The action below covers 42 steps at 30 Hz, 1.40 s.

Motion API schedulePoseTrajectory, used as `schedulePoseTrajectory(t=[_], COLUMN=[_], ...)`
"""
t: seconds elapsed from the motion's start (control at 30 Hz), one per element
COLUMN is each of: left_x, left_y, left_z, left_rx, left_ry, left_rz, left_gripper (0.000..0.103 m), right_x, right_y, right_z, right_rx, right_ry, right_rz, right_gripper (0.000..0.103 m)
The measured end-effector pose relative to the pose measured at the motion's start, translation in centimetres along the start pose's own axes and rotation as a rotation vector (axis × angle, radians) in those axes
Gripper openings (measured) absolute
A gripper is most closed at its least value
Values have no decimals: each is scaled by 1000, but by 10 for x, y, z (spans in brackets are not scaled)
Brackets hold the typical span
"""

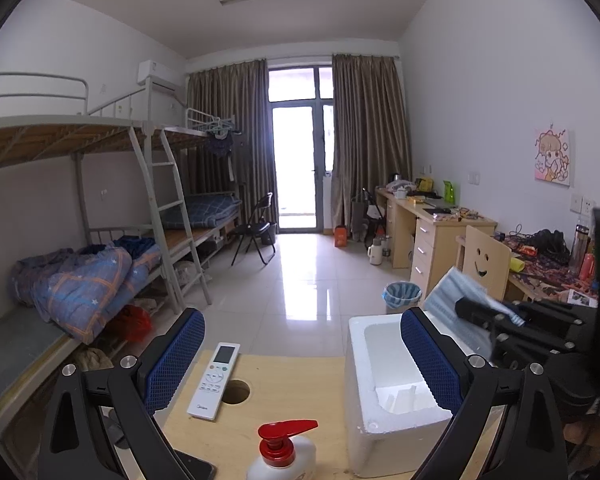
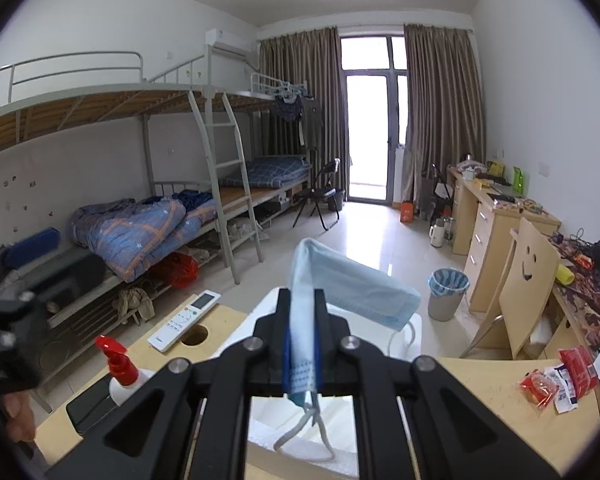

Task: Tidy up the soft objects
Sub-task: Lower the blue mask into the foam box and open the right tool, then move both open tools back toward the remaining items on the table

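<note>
- Pinching a blue face mask [image 2: 340, 280] between the pressed-together right gripper [image 2: 301, 316] fingers, above the white foam box [image 1: 364, 408].
- Spread wide and holding nothing, the left gripper [image 1: 300, 364], over the wooden table [image 1: 292, 384] near a remote control [image 1: 214, 380].

At the bottom centre of the frame the right gripper [image 2: 302, 320] is pinching a blue face mask [image 2: 340, 280] between closed jaws; the mask is sticking up and flopping to the right, its white ear loops [image 2: 312, 436] dangling below. Beneath it a white foam box [image 2: 414, 326] is sitting on the wooden table [image 2: 500, 400]. At lower left a white remote [image 2: 184, 314] is lying beside a round hole, near a red-topped pump bottle [image 2: 120, 372]. The left gripper [image 2: 20, 280] is showing blurred at the left edge. Red snack packets [image 2: 556, 376] are lying at lower right.
</note>
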State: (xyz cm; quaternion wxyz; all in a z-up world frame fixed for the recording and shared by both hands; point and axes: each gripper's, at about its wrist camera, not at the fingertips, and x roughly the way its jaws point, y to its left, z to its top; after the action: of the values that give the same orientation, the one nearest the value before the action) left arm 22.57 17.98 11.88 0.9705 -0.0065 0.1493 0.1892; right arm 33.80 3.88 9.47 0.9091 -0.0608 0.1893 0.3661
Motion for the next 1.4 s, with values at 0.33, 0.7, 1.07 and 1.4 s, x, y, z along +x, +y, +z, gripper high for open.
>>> schedulePoseTrajectory(t=[0.33,0.7,1.07,1.4], left_x=[-3,-8,-19,-26], left_y=[2,9,4,0], left_z=[2,2,0,-1], left_rx=[1,-18,-20,-17], left_ry=[-2,0,-10,-13], left_rz=[6,23,15,12], left_gripper=[99,99,99,99], right_x=[-2,12,-5,-25], right_y=[-6,5,4,0], right_z=[-6,-13,-14,-11], right_rx=[53,8,-3,6], right_ry=[37,139,143,109], right_rz=[-4,32,20,-9], right_gripper=[77,77,77,82])
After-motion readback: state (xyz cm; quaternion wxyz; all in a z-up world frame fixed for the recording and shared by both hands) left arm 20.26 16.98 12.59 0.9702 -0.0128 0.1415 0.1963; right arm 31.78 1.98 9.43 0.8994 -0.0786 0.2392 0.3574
